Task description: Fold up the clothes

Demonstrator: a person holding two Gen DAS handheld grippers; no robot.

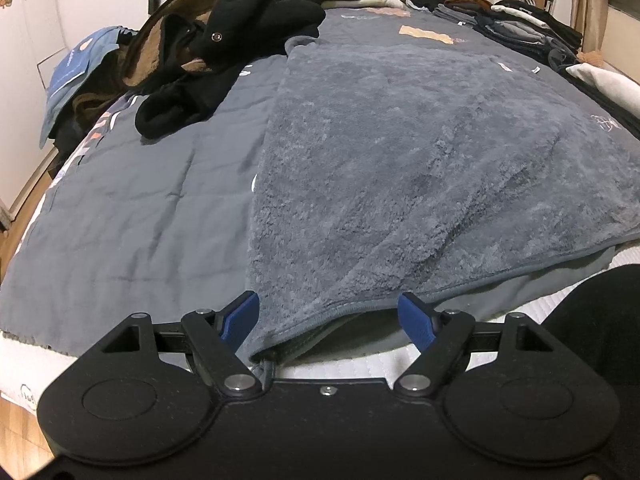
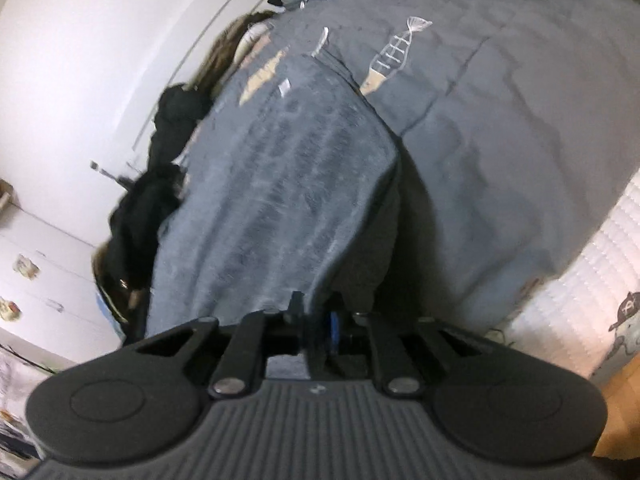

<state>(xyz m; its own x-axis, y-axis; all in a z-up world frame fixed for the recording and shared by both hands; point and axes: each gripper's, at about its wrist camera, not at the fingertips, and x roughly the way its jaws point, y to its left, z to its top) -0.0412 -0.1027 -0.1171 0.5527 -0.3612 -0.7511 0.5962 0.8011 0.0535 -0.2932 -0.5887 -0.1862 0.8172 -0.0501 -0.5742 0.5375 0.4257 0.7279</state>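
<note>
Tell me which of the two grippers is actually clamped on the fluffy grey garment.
The right gripper: its fingers are pinched shut on the fluffy grey garment and lift its edge. The left gripper is open, its blue pads straddling the hem.

Grey fleece garment (image 1: 420, 168) spread flat on bed, plush side up, stitched hem at near edge; one corner lifted and blurred in right view

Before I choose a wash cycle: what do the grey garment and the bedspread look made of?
The grey garment looks like plush fleece: a matte, shaggy pile with a stitched bound hem; fibre unclear. The bedspread looks like smooth woven fabric, lightly padded, with quilting lines and creases, probably cotton or polyester. The right gripper pinches the garment's edge.
</note>
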